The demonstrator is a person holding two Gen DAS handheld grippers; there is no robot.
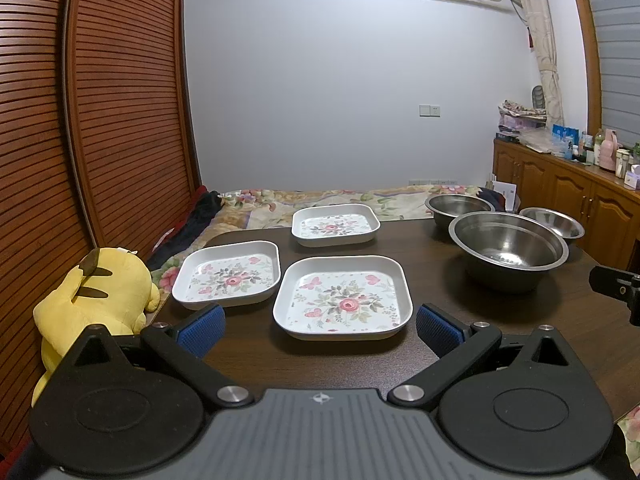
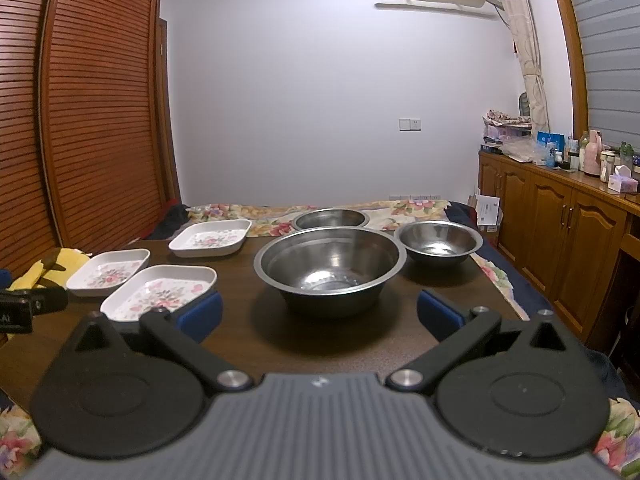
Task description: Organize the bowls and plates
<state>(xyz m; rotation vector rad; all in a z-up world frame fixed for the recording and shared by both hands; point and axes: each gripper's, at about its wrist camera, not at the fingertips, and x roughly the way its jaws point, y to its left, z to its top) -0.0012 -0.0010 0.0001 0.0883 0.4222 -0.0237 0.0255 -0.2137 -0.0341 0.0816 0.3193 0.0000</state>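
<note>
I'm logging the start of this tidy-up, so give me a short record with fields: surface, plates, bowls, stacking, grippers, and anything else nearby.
surface: dark brown wooden table
plates: three white square floral plates, near, left, far
bowls: three round steel bowls, large, right small, far
stacking: none, all apart
left gripper: open, empty
right gripper: open, empty
nearby: yellow plush toy

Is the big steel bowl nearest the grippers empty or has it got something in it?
Empty. The right wrist view looks straight into the big steel bowl and shows only bare, shiny metal with reflections at the bottom.
</note>
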